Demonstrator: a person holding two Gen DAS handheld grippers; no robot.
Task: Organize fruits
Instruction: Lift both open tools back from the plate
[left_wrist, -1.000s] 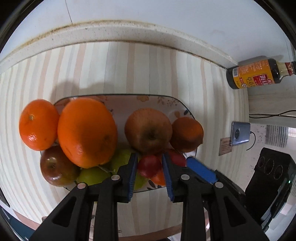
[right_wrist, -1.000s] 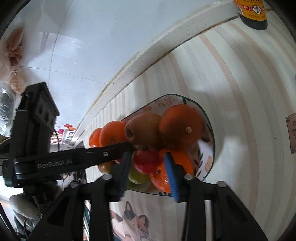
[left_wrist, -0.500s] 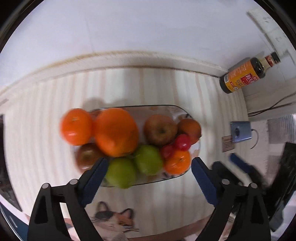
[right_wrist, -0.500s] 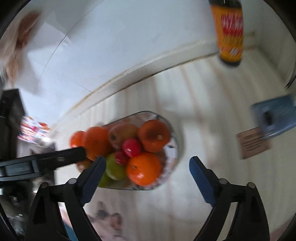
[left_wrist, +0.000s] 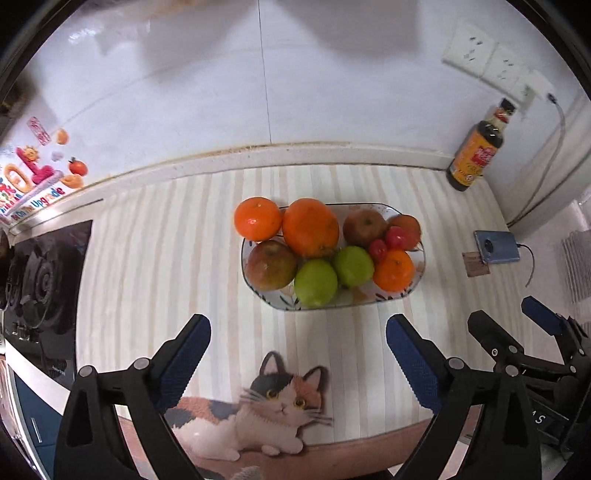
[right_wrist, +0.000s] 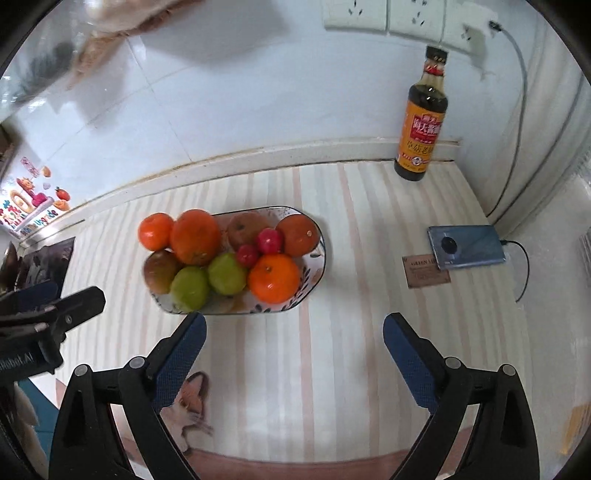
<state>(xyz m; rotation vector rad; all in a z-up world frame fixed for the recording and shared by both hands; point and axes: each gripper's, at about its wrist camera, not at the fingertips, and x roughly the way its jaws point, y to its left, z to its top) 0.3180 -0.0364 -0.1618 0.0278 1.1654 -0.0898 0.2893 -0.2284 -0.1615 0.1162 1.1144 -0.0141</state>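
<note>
A patterned oval plate (left_wrist: 416, 286) (right_wrist: 318, 275) on the striped mat holds a pile of fruit: several oranges (left_wrist: 311, 227) (right_wrist: 273, 277), brownish apples (left_wrist: 271, 264), two green fruits (left_wrist: 316, 282) (right_wrist: 226, 273) and two small red fruits (left_wrist: 394, 236) (right_wrist: 270, 240). My left gripper (left_wrist: 298, 349) is open and empty, pulled back in front of the plate. My right gripper (right_wrist: 294, 341) is open and empty, also back from the plate, and it shows at the right of the left wrist view (left_wrist: 517, 325).
A dark sauce bottle (left_wrist: 474, 157) (right_wrist: 422, 122) stands at the back right by the wall. A blue phone (left_wrist: 496, 246) (right_wrist: 466, 246) on a cable and a brown card (right_wrist: 425, 271) lie to the right. A gas hob (left_wrist: 40, 288) is at the left. A cat picture (left_wrist: 273, 402) marks the mat's near edge.
Both grippers were closed around the small red fruits on the plate a second ago. They have opened wide and drawn back, and both red fruits now rest on the pile.
</note>
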